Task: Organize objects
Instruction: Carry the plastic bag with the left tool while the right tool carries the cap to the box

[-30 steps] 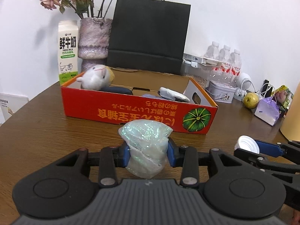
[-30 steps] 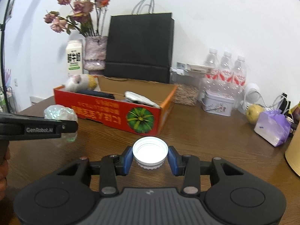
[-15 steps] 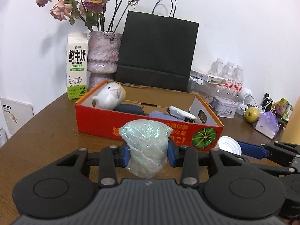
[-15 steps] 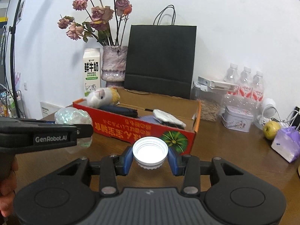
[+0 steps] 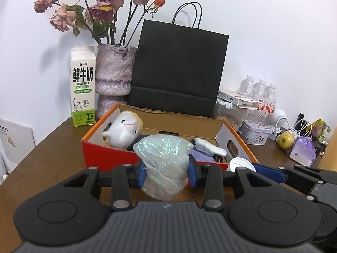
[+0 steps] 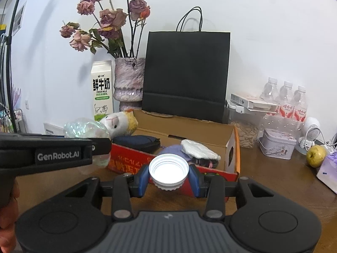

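Left gripper: the black left gripper (image 5: pixel 166 171) with blue pads is clamped narrow on a crumpled, iridescent translucent plastic bag (image 5: pixel 165 162), held above the brown wooden table (image 5: pixel 46 160) just in front of the box's near wall.
Right gripper: the matching right gripper (image 6: pixel 168 178) pinches a round white plastic screw lid (image 6: pixel 168 171), open side towards the camera — pads pressed on its ribbed sides.
Pairing: in the left wrist view the lid shows just right of the bag, carried on the other tool's blue finger; in the right wrist view the left tool's side, marked "GenRobot.AI", crosses the frame at left with the bag at its tip.
Box: an open red-and-orange cardboard box (image 5: pixel 105 158) with plain brown inner walls stands on the table directly ahead of both tools.
Inside the box: a white plush animal with a yellow back (image 5: pixel 124 129) at the left end, a dark navy folded item (image 6: pixel 137 141) beside it, a lavender knitted piece (image 6: pixel 170 149) and a white fabric piece (image 6: pixel 198 150) towards the right end.
Behind the box: a white-and-green milk carton (image 5: pixel 82 86), a mottled purple vase (image 5: pixel 114 71) of dried roses and a black paper carrier bag (image 5: pixel 179 67) against the white wall.
Right side of table: clear water bottles (image 6: pixel 286 101), a printed tin (image 6: pixel 277 145), a yellow-green apple (image 6: pixel 316 156) — all well apart from the box.
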